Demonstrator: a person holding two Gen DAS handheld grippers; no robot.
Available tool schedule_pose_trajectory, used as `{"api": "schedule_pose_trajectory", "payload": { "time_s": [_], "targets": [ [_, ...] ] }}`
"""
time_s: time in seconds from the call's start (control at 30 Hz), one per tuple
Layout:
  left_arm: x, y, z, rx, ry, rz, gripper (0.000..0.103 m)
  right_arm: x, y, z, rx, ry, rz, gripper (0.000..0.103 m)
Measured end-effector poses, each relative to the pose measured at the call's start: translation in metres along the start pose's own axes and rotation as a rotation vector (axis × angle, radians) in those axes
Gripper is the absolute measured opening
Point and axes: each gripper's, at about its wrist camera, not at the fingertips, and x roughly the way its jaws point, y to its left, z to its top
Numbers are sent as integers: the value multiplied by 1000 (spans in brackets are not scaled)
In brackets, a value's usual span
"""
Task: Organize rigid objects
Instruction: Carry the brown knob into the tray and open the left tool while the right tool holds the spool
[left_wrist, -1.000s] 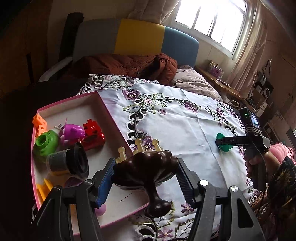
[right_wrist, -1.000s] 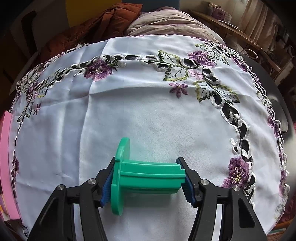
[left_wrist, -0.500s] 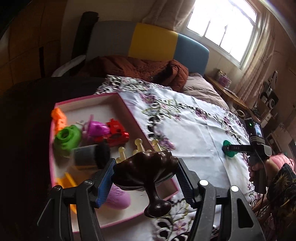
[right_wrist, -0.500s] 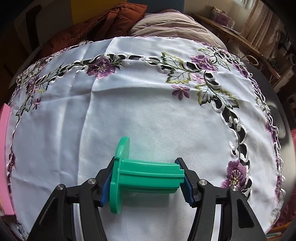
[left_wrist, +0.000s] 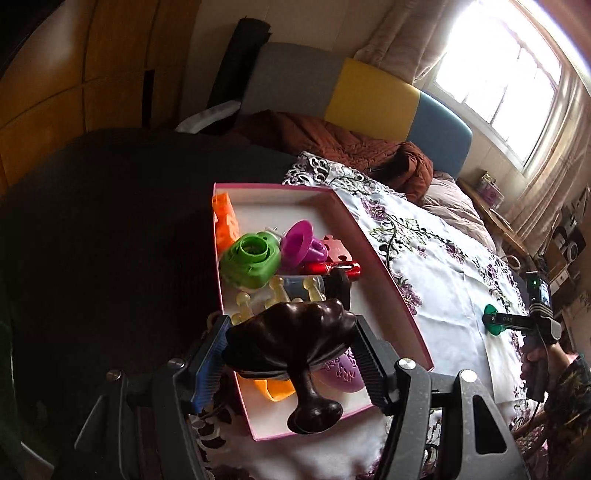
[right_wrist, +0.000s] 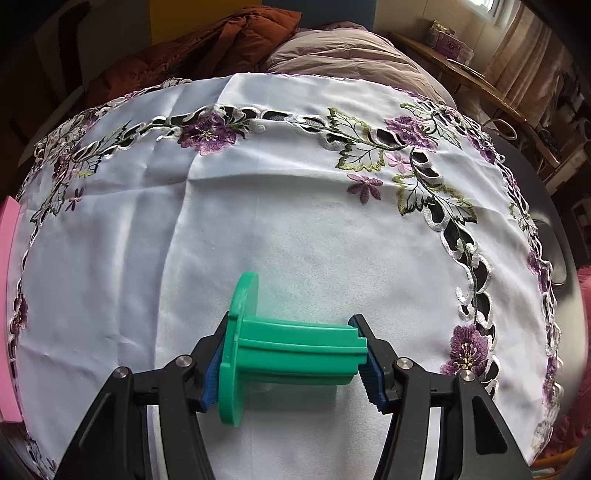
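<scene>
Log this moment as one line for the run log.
left tool: shut on brown cup, over pink tray | right tool: shut on green spool, on tablecloth

A bright window (left_wrist: 506, 77) with pale curtains (left_wrist: 402, 40) glowed at two o'clock. A grey, yellow and blue headboard (left_wrist: 369, 99) stood at twelve, wooden panelling (left_wrist: 74, 85) at ten.

A home bedroom: padded headboard (left_wrist: 369, 99), rumpled quilt (left_wrist: 332, 147), curtained window (left_wrist: 498, 74).
</scene>
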Motion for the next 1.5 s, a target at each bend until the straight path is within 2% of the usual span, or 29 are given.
{"api": "schedule_pose_trajectory", "payload": {
  "time_s": [0.43, 0.77, 0.9, 1.0, 1.17, 1.3, 1.37, 1.5],
  "targets": [
    [13, -34, -4, 68, 45, -80, 65, 0, 0, 1, -9, 0, 0, 60],
    [32, -67, 16, 152, 77, -141, 65, 0, 2, 2, -20, -3, -2, 60],
    [47, -83, 31, 239, 91, -134, 65, 0, 2, 1, -21, -3, -2, 60],
    [62, -87, 44, 269, 121, -126, 65, -1, 2, 1, -25, -4, -5, 60],
    [104, -93, 60, 337, 231, -102, 65, -1, 3, 1, -33, -7, -6, 60],
    [135, -93, 61, 357, 324, -74, 64, -2, 4, 1, -41, -9, -7, 60],
    [143, -95, 62, 385, 314, -46, 64, -2, 4, 2, -45, -10, -8, 60],
    [152, -96, 70, 365, 288, -22, 63, -1, 4, 2, -47, -11, -6, 60]
  ]
}}
